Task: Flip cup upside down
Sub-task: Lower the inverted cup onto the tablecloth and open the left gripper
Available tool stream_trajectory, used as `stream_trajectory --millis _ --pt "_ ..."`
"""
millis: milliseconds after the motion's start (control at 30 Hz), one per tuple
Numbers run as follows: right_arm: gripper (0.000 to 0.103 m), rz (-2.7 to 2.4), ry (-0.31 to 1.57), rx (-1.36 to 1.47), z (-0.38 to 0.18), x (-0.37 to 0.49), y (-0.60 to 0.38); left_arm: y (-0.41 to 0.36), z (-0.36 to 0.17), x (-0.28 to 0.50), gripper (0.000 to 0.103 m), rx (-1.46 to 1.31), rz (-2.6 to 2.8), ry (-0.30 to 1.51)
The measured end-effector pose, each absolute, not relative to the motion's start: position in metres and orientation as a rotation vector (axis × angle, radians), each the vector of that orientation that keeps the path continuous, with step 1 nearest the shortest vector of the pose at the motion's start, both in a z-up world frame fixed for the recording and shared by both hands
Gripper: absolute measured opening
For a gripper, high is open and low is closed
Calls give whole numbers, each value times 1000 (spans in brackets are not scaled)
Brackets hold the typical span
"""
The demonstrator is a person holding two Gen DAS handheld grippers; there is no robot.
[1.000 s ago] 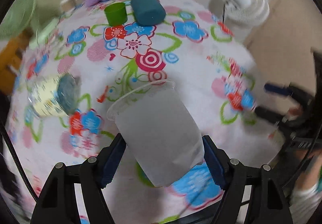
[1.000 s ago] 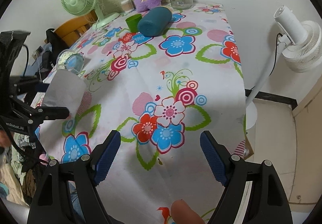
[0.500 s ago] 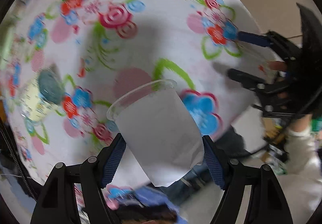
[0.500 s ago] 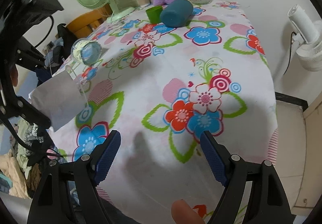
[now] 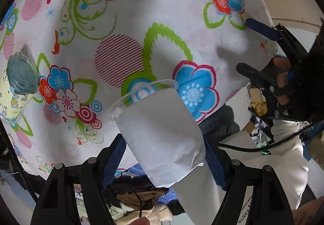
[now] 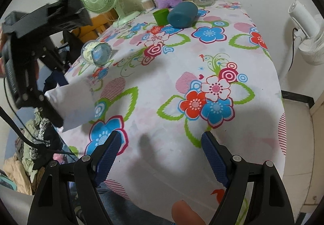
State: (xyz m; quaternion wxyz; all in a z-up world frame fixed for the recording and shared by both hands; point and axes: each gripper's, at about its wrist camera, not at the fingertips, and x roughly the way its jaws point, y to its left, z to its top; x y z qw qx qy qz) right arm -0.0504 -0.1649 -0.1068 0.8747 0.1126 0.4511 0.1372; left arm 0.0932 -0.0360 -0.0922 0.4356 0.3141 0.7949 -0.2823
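Cup (image 5: 160,136) clamped between left gripper (image 5: 164,156) fingers above tablecloth (image 6: 162,91) edge; right gripper (image 6: 160,156) fingers wide, empty.

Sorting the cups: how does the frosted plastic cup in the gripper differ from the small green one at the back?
The frosted translucent plastic cup is clamped in the left hand-held gripper, tilted above the table; the small green cup stands upright on the floral tablecloth. One is whitish, the other opaque green. Both taper.

Frosted, translucent plastic cup (image 5: 160,136), clamped near its base between blue pads (image 5: 212,159). Tipped over, open rim aimed down toward the flowered tablecloth (image 5: 166,18), held off the cloth near the table's edge. Base end slightly crumpled.
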Motion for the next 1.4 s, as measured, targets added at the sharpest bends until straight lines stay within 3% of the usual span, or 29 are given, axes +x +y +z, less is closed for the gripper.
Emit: stream_trajectory --millis 467,1400 --pt "83 291 920 211 -102 -52 -159 -64 -93 128 89 788 -685 1929" --pt "83 291 871 138 -69 -35 -126 -37 -27 114 93 651 -684 1631"
